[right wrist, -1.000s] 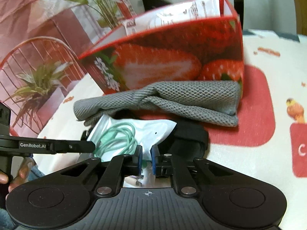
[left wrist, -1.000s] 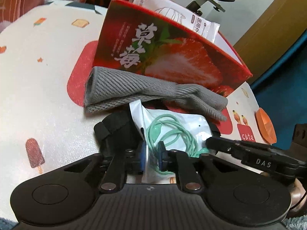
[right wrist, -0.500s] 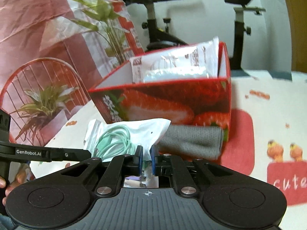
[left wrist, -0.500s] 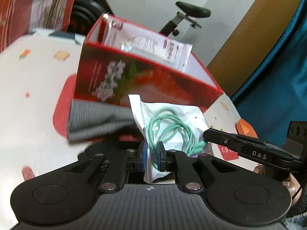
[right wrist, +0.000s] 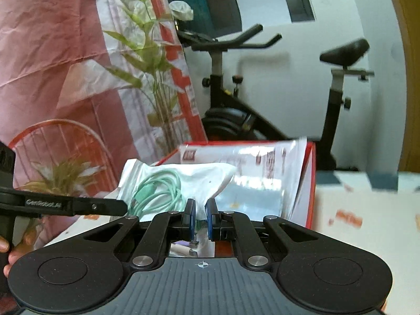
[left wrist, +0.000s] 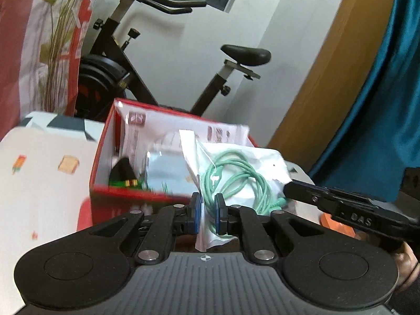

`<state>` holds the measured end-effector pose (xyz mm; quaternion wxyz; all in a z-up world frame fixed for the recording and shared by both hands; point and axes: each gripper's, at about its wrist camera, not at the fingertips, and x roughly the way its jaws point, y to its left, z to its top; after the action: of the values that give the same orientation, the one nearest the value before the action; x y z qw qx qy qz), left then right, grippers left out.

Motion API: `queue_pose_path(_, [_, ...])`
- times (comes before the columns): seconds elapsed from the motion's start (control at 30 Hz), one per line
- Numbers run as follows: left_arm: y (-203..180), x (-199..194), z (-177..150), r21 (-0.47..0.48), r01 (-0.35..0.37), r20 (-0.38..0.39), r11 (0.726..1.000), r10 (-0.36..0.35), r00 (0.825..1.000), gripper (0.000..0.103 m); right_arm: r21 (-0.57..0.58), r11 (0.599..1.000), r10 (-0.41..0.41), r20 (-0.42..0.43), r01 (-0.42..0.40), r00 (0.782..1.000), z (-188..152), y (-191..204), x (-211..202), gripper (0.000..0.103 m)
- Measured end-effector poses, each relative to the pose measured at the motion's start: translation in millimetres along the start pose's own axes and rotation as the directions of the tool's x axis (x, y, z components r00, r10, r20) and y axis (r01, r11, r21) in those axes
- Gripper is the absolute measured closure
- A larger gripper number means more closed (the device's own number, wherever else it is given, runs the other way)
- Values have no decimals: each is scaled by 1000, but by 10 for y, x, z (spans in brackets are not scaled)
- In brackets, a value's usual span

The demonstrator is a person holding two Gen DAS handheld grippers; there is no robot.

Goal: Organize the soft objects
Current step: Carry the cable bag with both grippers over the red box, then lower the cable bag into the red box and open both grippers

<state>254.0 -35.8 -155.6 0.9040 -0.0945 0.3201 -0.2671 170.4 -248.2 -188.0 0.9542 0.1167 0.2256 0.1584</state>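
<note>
A clear plastic bag with a coiled mint-green cable (left wrist: pixel 236 176) (right wrist: pixel 162 189) hangs in the air, gripped at both ends. My left gripper (left wrist: pixel 207 212) is shut on one edge of the bag. My right gripper (right wrist: pixel 200 218) is shut on the opposite edge and appears from the right in the left wrist view (left wrist: pixel 288 190). The bag is level with the rim of the red strawberry box (left wrist: pixel 102 141) (right wrist: pixel 311 183), which stands on the table just beyond it. White packets (left wrist: pixel 162 141) stand inside the box, and a dark item (left wrist: pixel 123 170) lies low in it.
The table wears a white cloth with printed pictures (left wrist: pixel 44 168) (right wrist: pixel 367 210). An exercise bike (left wrist: pixel 236 57) (right wrist: pixel 262 84) stands behind the table against a white wall. A red and white plant-print curtain (right wrist: pixel 65 65) hangs at the left. A hand (right wrist: pixel 8 257) holds the left gripper's handle.
Both grippers have lifted the cable bag up off the table, from beside the grey cloth to the box's rim. The grey cloth and the black item have dropped out of view.
</note>
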Motion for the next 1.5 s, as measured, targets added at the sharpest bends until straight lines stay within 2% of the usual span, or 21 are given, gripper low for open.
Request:
queue_pose_path(0.2, [93,460,286,4,-48,-11,999,48,999,91,-48,997,-65,6,65,998,326,-94,380,95])
queue_pose_path(0.37, [203,758,340,-43,-71,-125,997,65,990,91,-62,988,-144,-43,141,989,414,-225,773,95])
queue_pose_path(0.53, [219,975,305,-4,-102,-216,995,98,971,91,-47,985,-172,-135,167,976,336,-361,1077,95])
queue_pose_path(0.7, [265,1200,293,22,-96,-289,995,98,952,91,-71,977,-211,-212,200,954,241,-440,1277,95])
queue_pose_path(0.9, [278,1356,259,39,-92,-362,995,100,927,91,-89,972,-233,-264,216,936,172,-518,1361,95])
queue_pose_path(1.1, [290,1434,287,40,-90,-398,995,99,912,91,-158,963,-257,-298,218,919,165,-485,1461,95])
queue_pose_path(1.37, [317,1511,297,13,-98,-410,995,95,907,90,-223,951,-284,-351,215,892,192,-447,1609,94])
queue_pose_path(1.5, [323,1409,330,31,-97,-368,995,101,924,89,-228,946,-300,-355,230,885,198,-438,1640,92])
